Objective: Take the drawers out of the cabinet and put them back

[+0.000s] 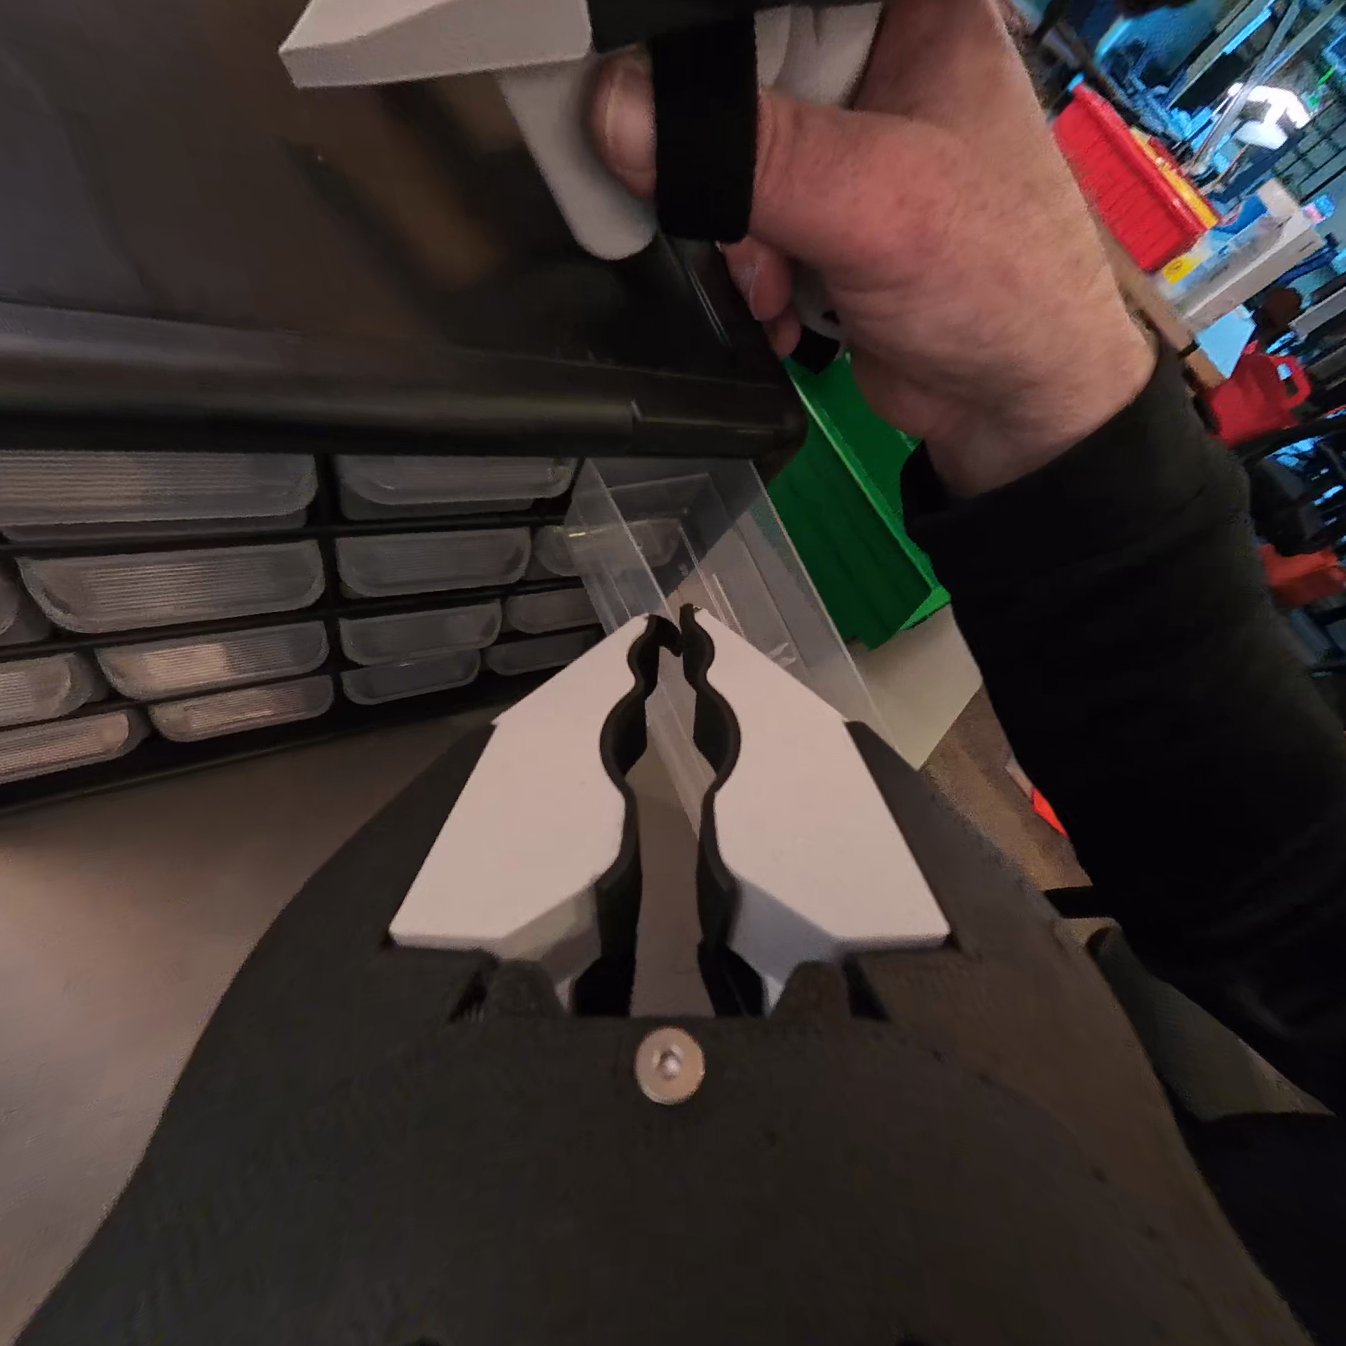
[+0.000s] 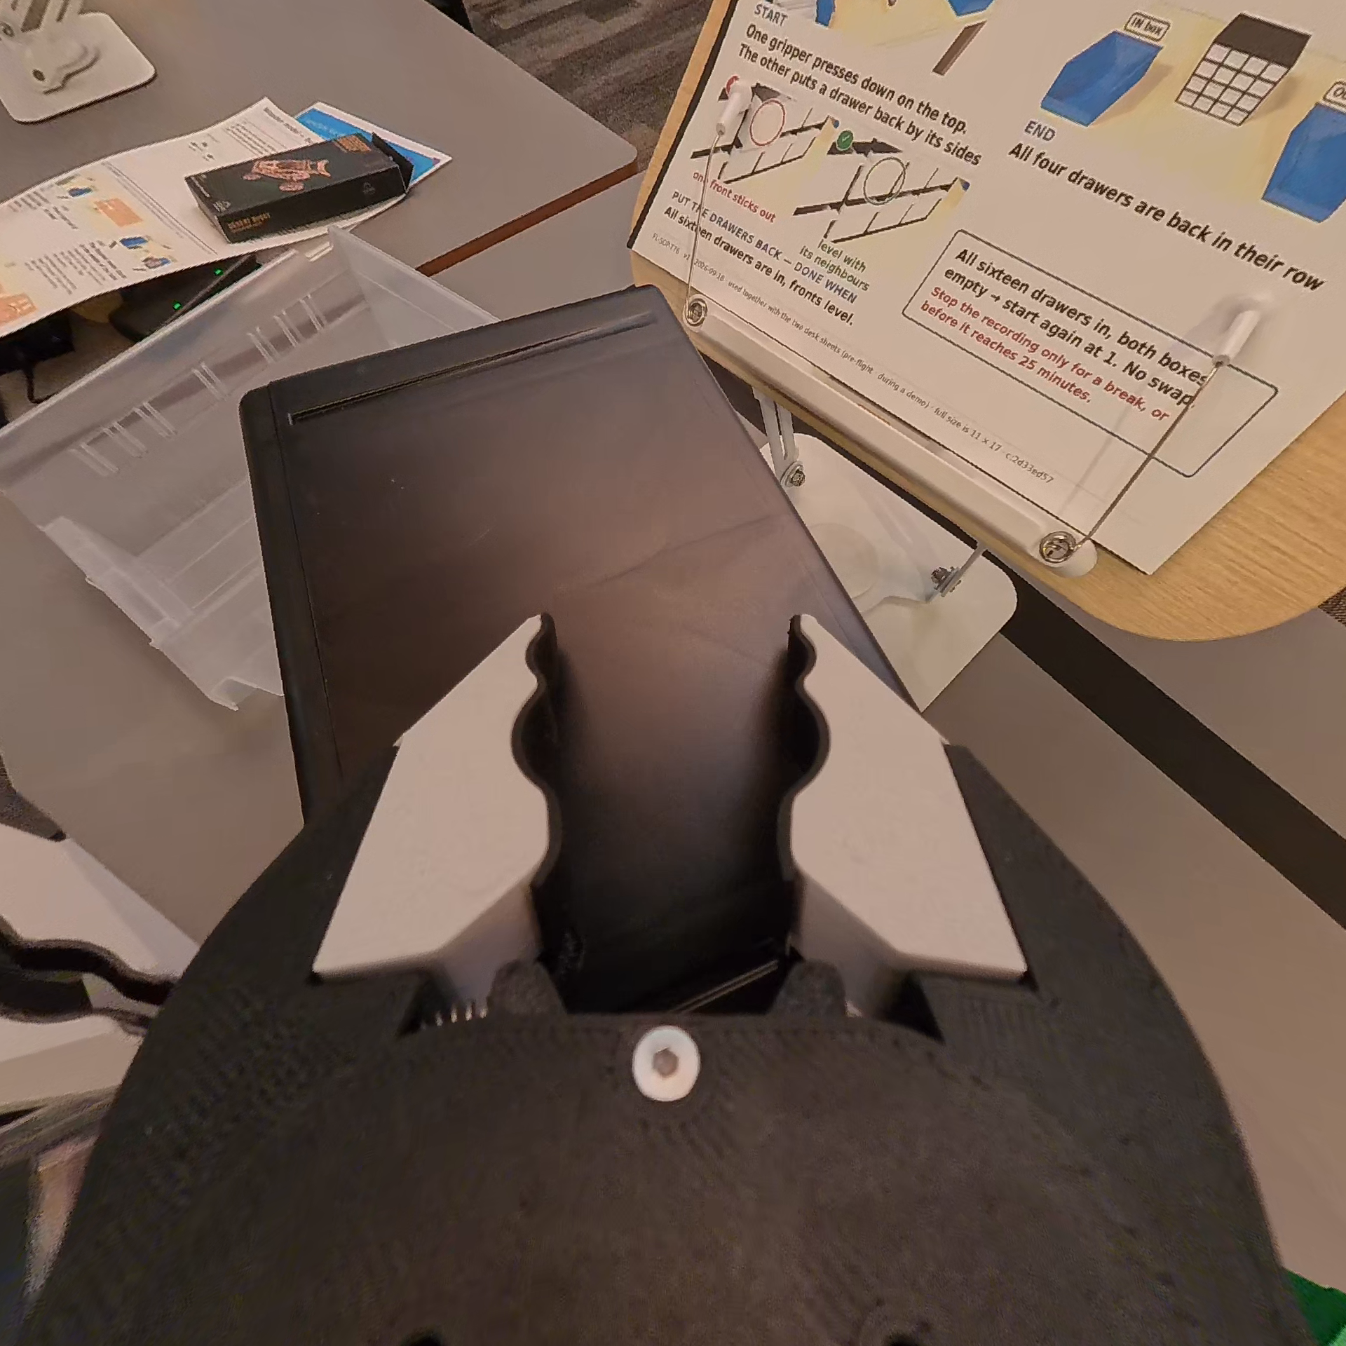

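The black cabinet (image 1: pixel 364 393) holds rows of clear drawers (image 1: pixel 175 583). My left gripper (image 1: pixel 670 639) is shut on the side wall of one clear drawer (image 1: pixel 677 539), which sticks out of the top right slot. In the left wrist view, a hand (image 1: pixel 932 255) holds my right gripper down on the cabinet's top, and one of its grey fingers (image 1: pixel 583 175) shows there. In the right wrist view my right gripper (image 2: pixel 666 634) is open and empty, with its fingers spread over the cabinet's flat black top (image 2: pixel 510 495).
A green bin (image 1: pixel 852 524) stands just right of the cabinet. A clear plastic bin (image 2: pixel 182 466) lies left of the cabinet. An instruction board on a stand (image 2: pixel 1020 255) is at the right. Papers and a small black box (image 2: pixel 291 186) lie on the grey table (image 2: pixel 473 95).
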A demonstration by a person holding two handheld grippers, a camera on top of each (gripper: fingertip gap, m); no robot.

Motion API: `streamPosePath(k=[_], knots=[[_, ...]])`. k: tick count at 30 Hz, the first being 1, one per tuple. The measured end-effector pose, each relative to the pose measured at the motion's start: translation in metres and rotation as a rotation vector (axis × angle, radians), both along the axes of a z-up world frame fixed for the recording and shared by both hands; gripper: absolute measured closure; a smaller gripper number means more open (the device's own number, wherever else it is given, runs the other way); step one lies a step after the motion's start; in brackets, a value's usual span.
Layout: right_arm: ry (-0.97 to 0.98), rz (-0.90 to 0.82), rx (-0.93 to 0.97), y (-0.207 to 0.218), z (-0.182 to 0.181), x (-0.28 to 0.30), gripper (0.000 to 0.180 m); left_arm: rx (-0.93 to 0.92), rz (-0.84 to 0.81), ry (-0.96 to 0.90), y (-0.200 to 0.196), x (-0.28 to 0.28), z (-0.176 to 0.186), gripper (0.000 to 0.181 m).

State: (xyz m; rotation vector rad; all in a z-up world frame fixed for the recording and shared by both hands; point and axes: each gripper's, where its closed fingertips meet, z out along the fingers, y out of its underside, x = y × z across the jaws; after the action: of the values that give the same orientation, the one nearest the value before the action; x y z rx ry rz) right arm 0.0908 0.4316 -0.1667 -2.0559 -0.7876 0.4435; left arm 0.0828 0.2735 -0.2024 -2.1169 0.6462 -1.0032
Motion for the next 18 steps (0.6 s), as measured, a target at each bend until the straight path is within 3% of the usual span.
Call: streamPosePath(k=[18], knots=[[0.001, -0.010, 0.005, 0.000, 0.000, 0.001, 0.118, 0.052, 0.032, 0.061, 0.031, 0.012, -0.007, 0.173]])
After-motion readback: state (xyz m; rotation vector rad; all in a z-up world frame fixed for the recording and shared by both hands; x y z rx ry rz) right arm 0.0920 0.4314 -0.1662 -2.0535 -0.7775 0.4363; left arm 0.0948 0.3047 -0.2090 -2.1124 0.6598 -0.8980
